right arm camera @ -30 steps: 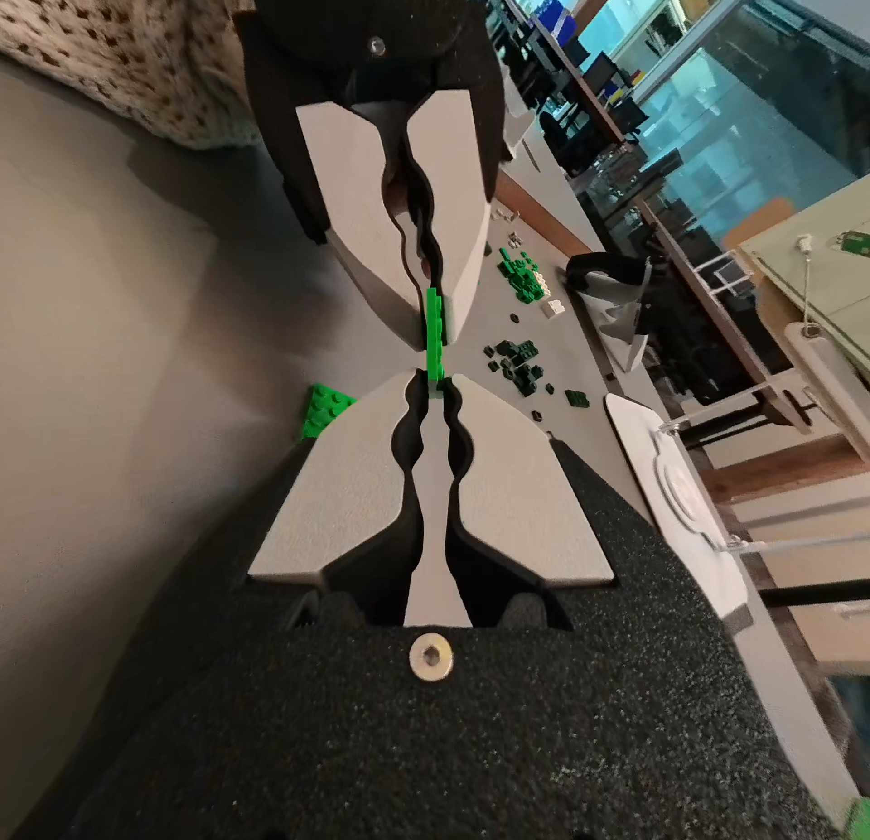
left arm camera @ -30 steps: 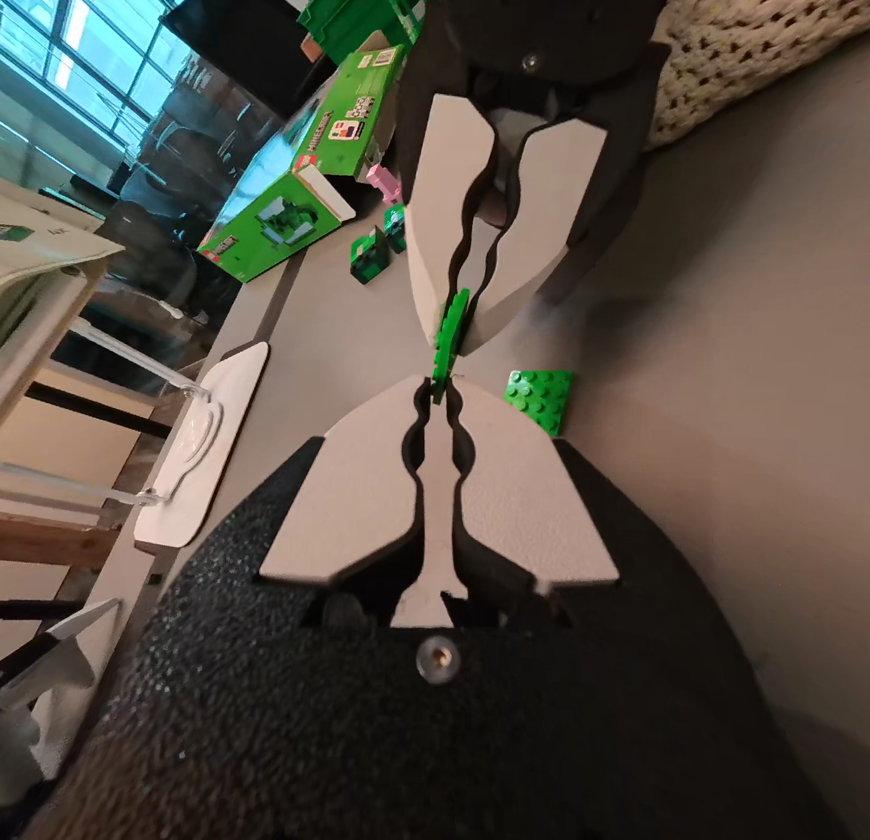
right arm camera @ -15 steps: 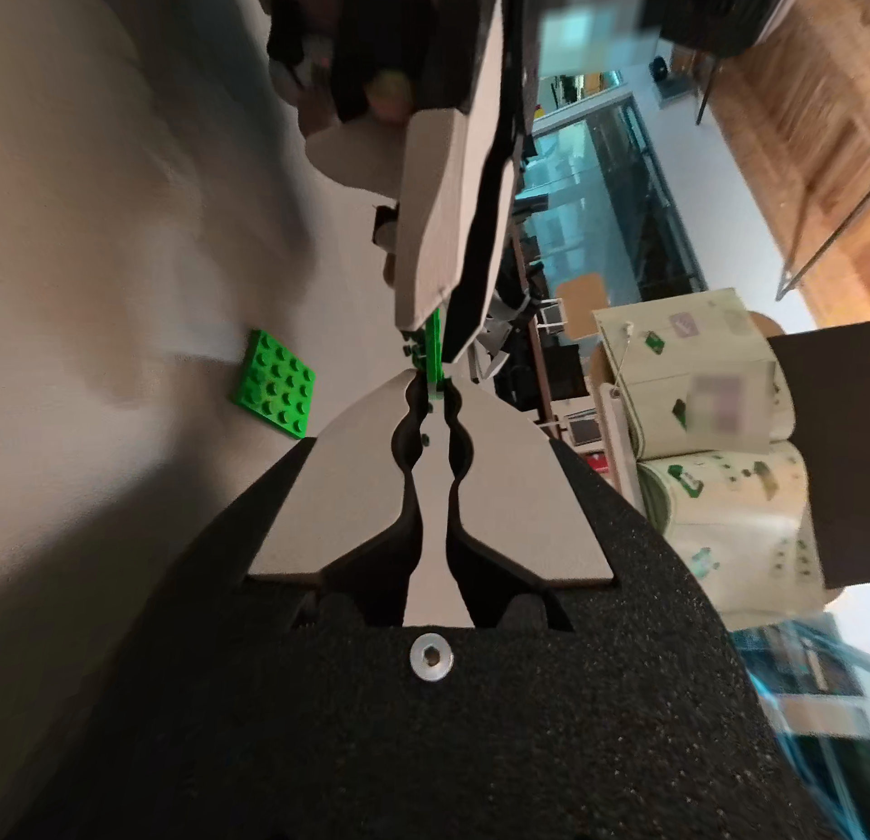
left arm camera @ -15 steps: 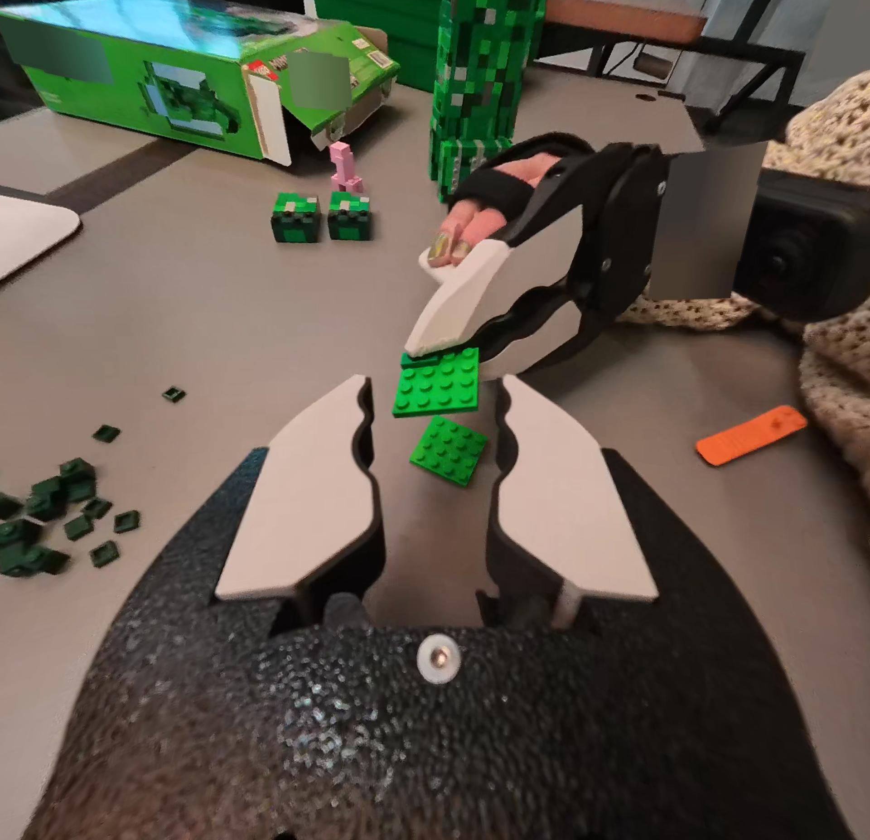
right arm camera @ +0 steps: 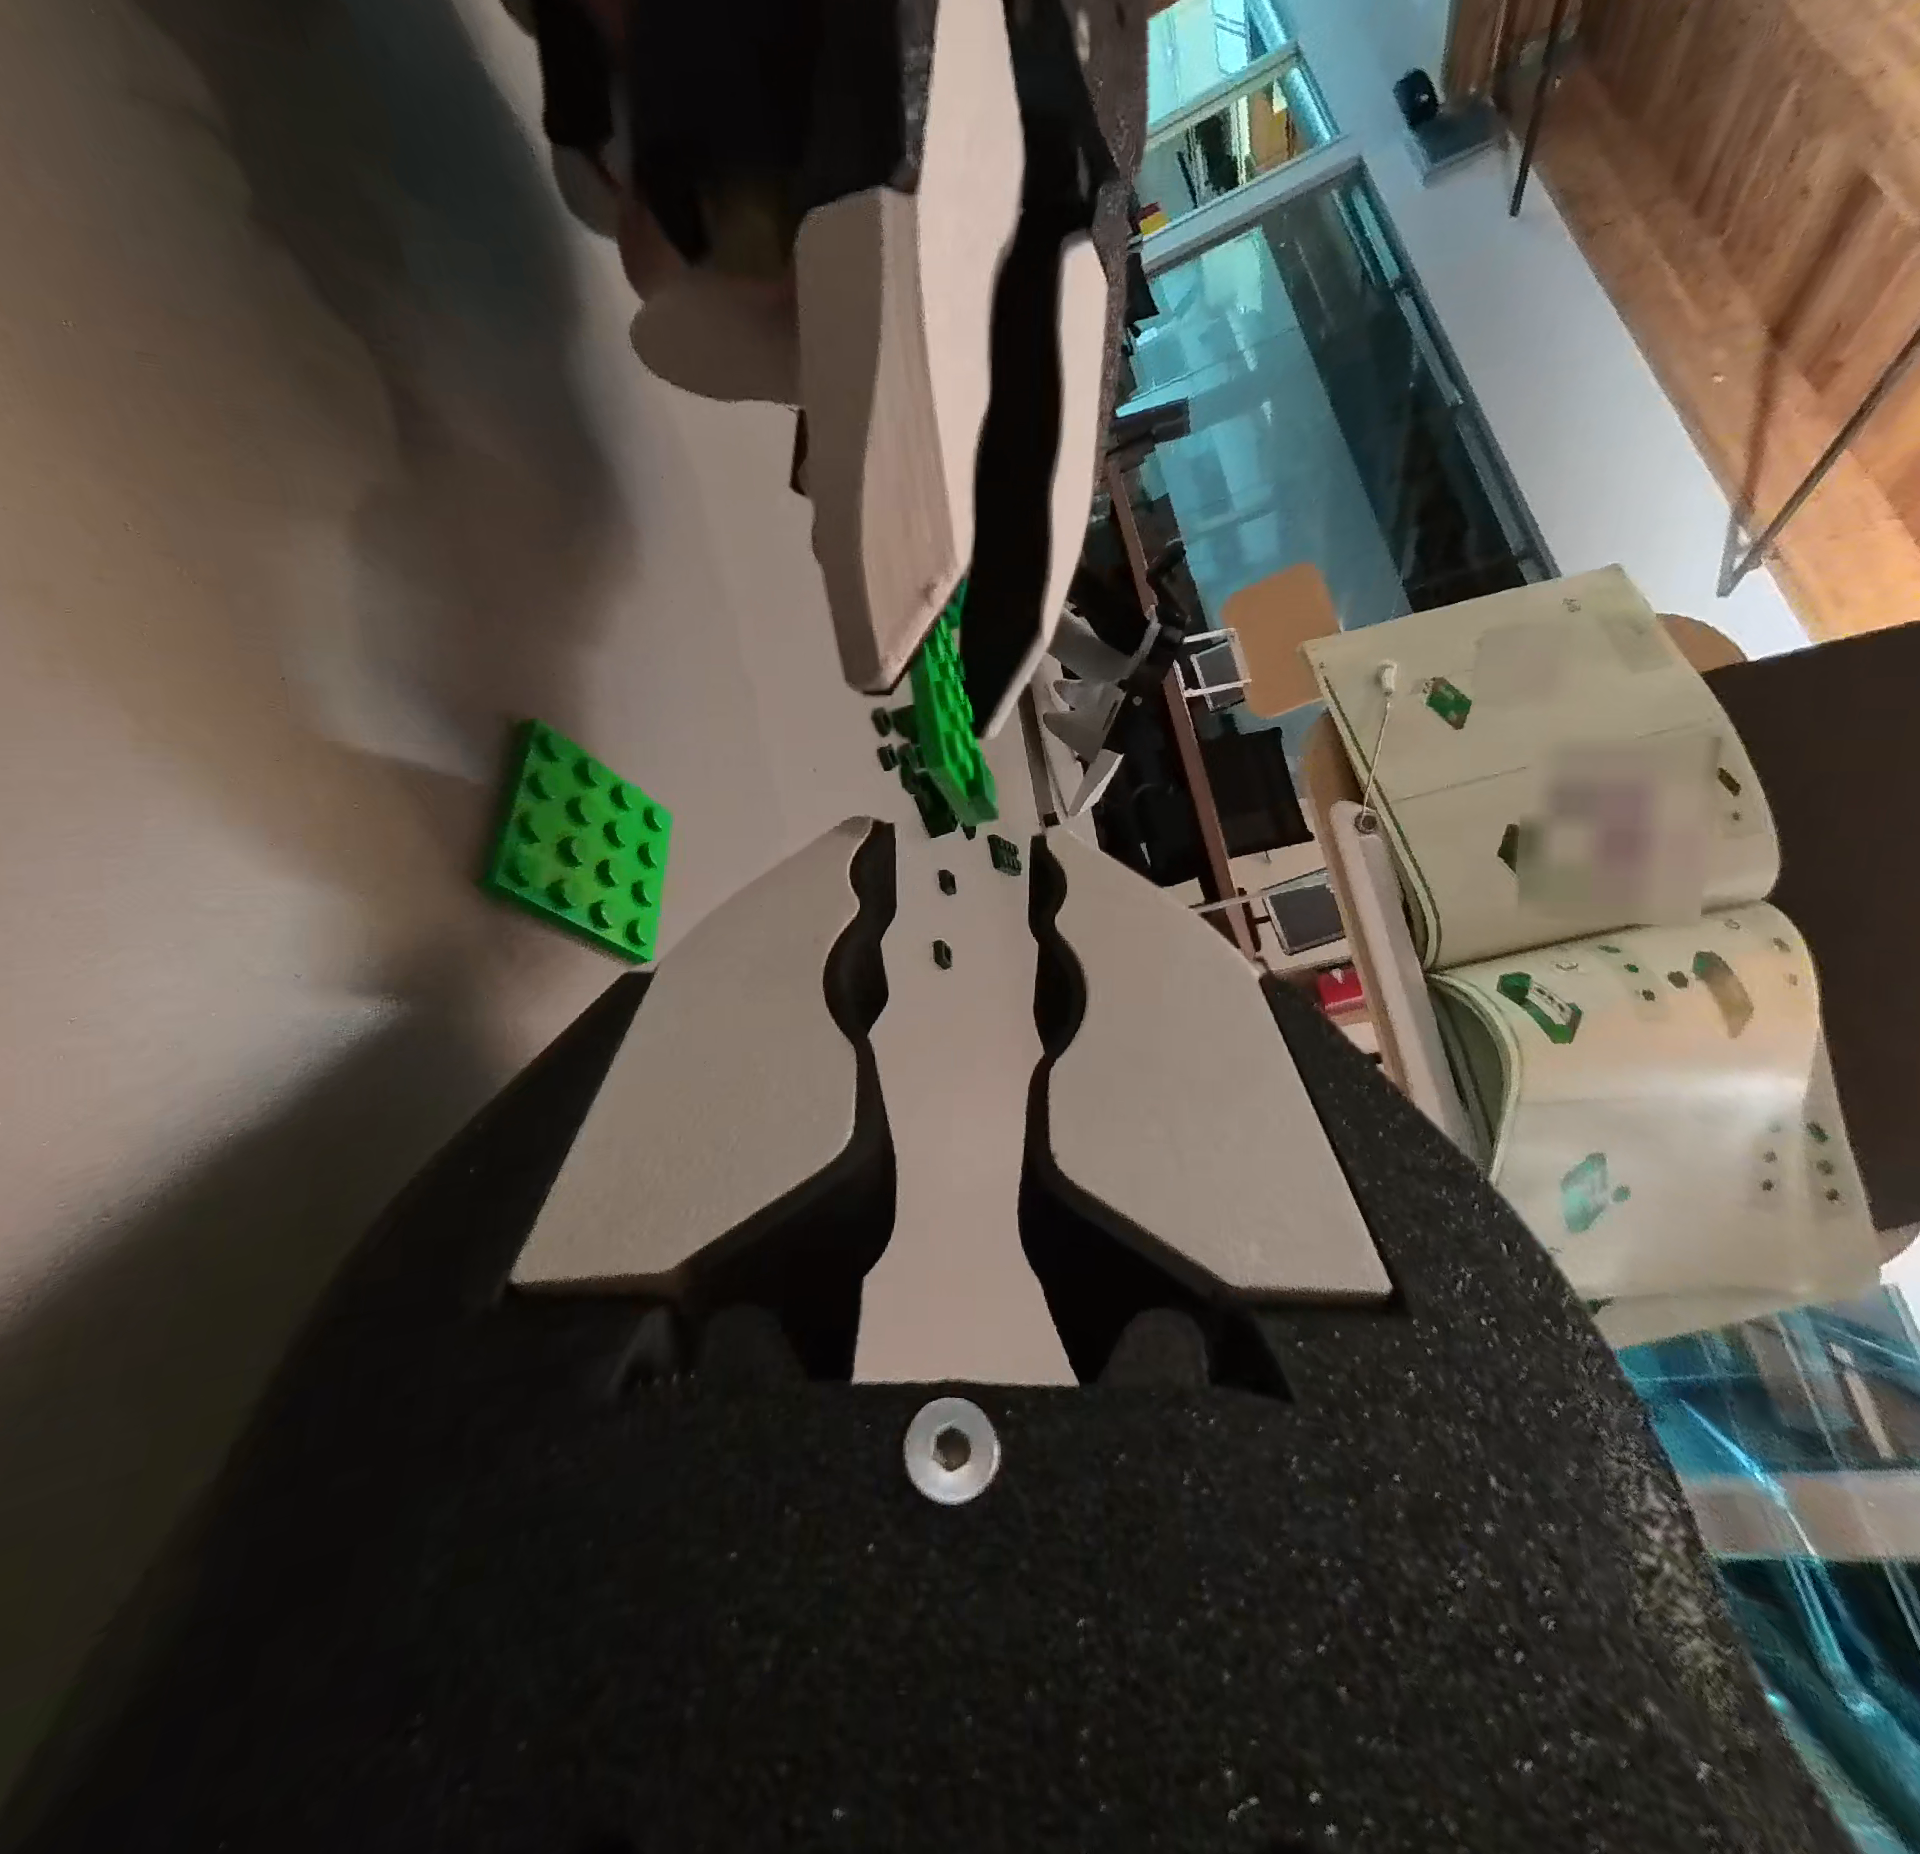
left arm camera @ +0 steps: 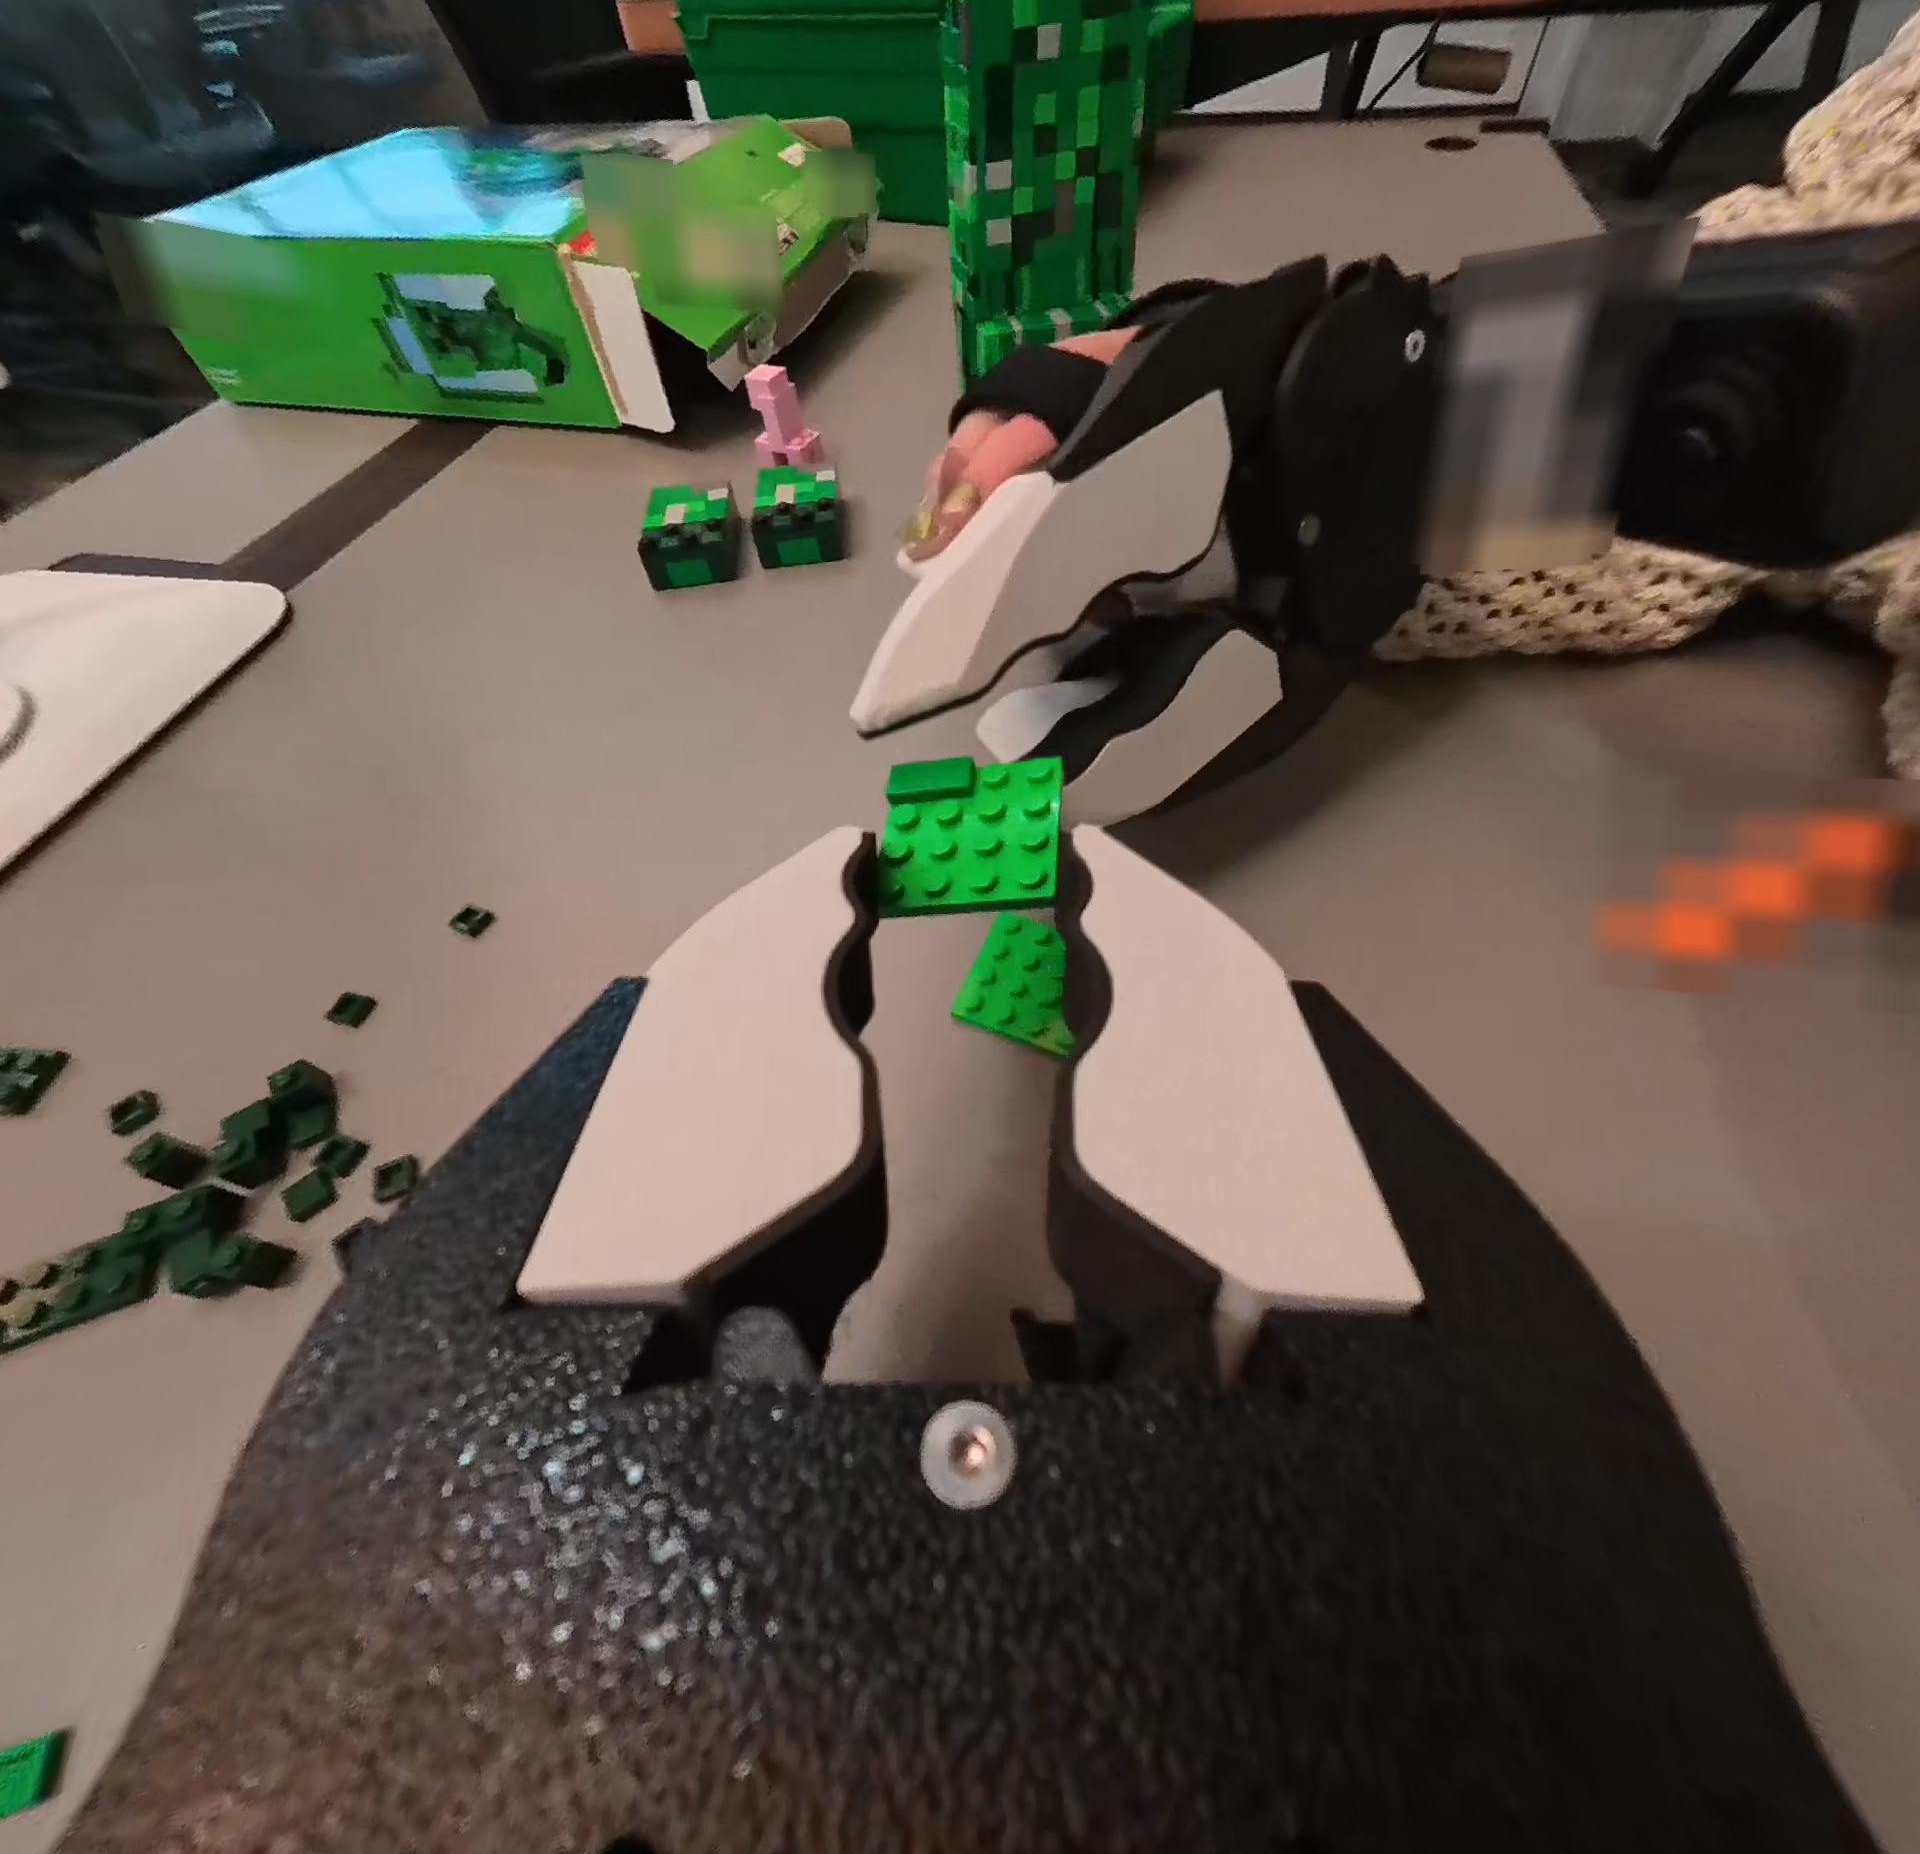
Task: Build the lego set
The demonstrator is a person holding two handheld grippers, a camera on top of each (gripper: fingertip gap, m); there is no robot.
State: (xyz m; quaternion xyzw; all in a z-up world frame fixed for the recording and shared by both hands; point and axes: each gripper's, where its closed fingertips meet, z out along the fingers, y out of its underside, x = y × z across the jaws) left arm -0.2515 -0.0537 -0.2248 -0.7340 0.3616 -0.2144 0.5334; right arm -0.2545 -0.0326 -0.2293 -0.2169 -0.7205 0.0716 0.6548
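Observation:
My left gripper (left arm camera: pixel 971 854) is shut on a bright green 4x4 plate (left arm camera: pixel 977 848), pinching its two side edges above the grey table (left arm camera: pixel 520 765). A small dark green tile (left arm camera: pixel 930 778) sits on the plate's far left corner. My right gripper (left arm camera: pixel 930 729) hovers just beyond the plate with its jaws apart and empty. In the right wrist view my right gripper (right arm camera: pixel 956 833) is open, and the left gripper (right arm camera: pixel 940 703) holds the plate (right arm camera: pixel 951 724) edge-on. A second green plate (left arm camera: pixel 1013 994) lies flat on the table, also in the right wrist view (right arm camera: pixel 577 838).
Loose dark green pieces (left arm camera: pixel 208 1181) lie at the left. Two small green cubes (left arm camera: pixel 694 547), a pink figure (left arm camera: pixel 779 417), a green box (left arm camera: pixel 416 339) and a tall green pixel-pattern build (left arm camera: pixel 1049 142) stand behind. An open instruction booklet (right arm camera: pixel 1558 817) is off to the side. Both grippers' tips are close together, under 4 cm apart.
My left gripper has closed on the green plate's sides. My right gripper has let go of the plate, opened and drawn back a little.

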